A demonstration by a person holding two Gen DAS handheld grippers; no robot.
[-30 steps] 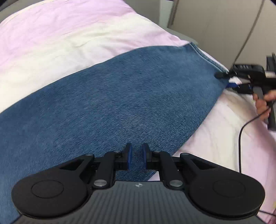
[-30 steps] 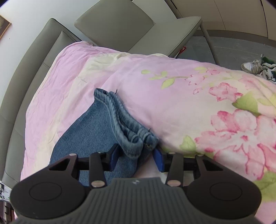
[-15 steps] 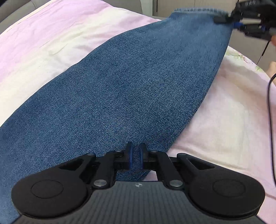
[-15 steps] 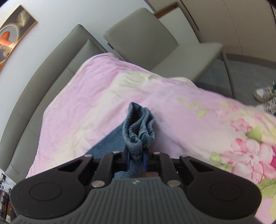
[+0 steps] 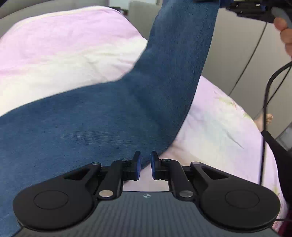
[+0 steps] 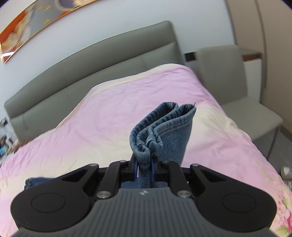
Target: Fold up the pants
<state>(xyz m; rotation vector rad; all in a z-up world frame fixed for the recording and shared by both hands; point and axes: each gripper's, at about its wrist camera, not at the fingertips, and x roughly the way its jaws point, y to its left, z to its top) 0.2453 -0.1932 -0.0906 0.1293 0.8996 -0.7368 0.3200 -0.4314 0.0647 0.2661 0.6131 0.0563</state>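
Compared with a second before, the pants (image 5: 109,118) no longer lay flat on the quilt (image 5: 54,45). One end now rose steeply off the quilt to the top edge of the left wrist view. There the right gripper (image 5: 242,7) had it, carried by a hand (image 5: 284,31). In its own view the right gripper (image 6: 144,169), which had stood wide around the bunched hem a second earlier, was clenched on that folded denim edge. The hem stood up above the quilt, whereas earlier it had rested on it. The rest of the pants still lay across the quilt, and a small patch of denim (image 6: 34,182) showed on it beside that gripper's body.

The left gripper (image 5: 145,165) had been pinched on the near edge of the pants half a second before. Now its jaws were opening, with a clear gap between the pads. Denim and quilt both showed through that gap, and the pads were not pressing the cloth. We could not tell whether the edge lay between the pads or only beneath them.

The raised end of the pants was cut off by the frame. The hand was only partly in view, with a cable (image 5: 266,91) hanging from it above the quilt. Motion blur smeared the denim's weave.
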